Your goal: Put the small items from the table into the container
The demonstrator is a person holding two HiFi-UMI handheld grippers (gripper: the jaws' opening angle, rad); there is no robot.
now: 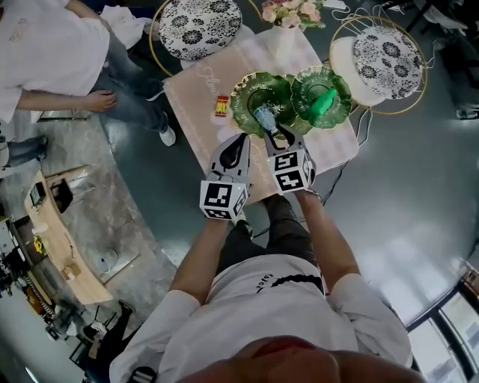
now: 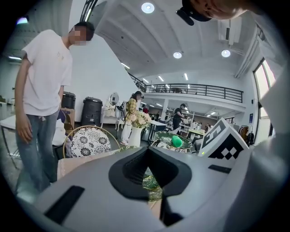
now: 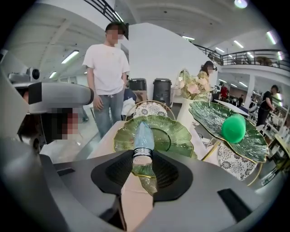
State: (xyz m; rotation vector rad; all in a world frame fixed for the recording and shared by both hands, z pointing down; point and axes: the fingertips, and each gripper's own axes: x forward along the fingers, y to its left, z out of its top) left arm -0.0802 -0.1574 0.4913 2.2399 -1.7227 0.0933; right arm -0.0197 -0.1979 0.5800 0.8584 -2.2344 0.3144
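Observation:
A pale blue bulb-shaped item with a metal collar sits between the pads of my right gripper, which is shut on it. In the head view this bulb hangs over the near rim of the lower green leaf plate, with the right gripper just behind it. A green item lies on the raised green plate to the right. My left gripper is beside the right one, shut and empty. A small red and yellow item lies on the pink tablecloth.
Two chairs with black-and-white patterned cushions stand at the table's far side. A vase of flowers is at the far edge. A seated person is at the left, and a standing person beyond the table.

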